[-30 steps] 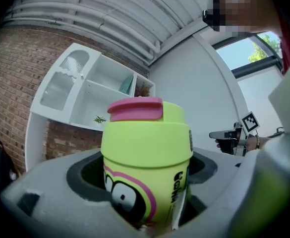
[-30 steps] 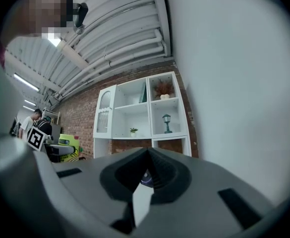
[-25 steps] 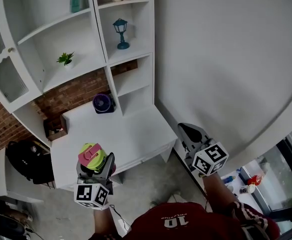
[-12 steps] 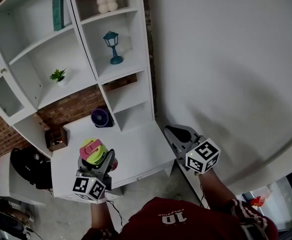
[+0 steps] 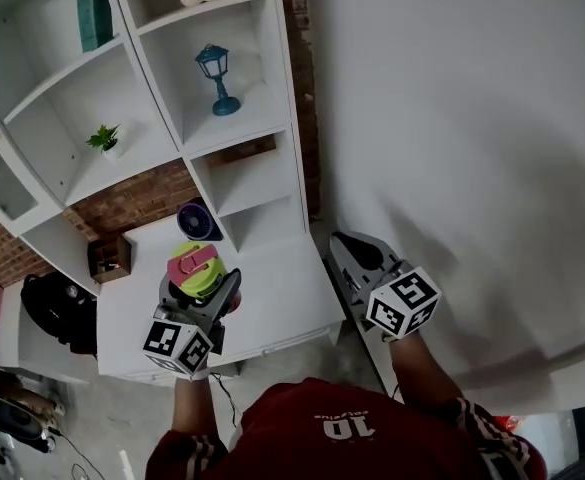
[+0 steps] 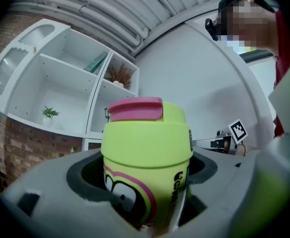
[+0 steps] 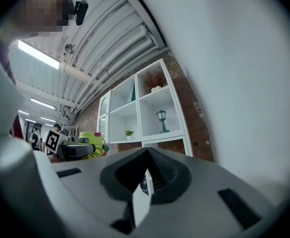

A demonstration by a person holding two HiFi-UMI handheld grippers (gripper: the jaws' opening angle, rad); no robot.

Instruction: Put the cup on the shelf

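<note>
Gripping: L gripper (image 5: 200, 288) jaws clamped round yellow-green cup (image 5: 194, 268), pink lid up, cup upright.
Cup pos: held over desk (image 5: 282, 298) top, nr its front edge, left of centre; apart from shelf unit (image 5: 272, 158).
R gripper (image 5: 350, 251): jaws together, nothing betw them; at desk's right edge, by wall (image 5: 452, 118).
Shelf contents: blue lamp (image 5: 215, 78), sm plant (image 5: 105, 140), separate compartments.

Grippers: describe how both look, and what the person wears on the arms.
Left gripper and right gripper match: grey, wedge-shaped moulded bodies, each with a white cube at the rear, printed with black square markers. The person wears a dark red shirt with white print, and sleeves with pale stripes.
</note>
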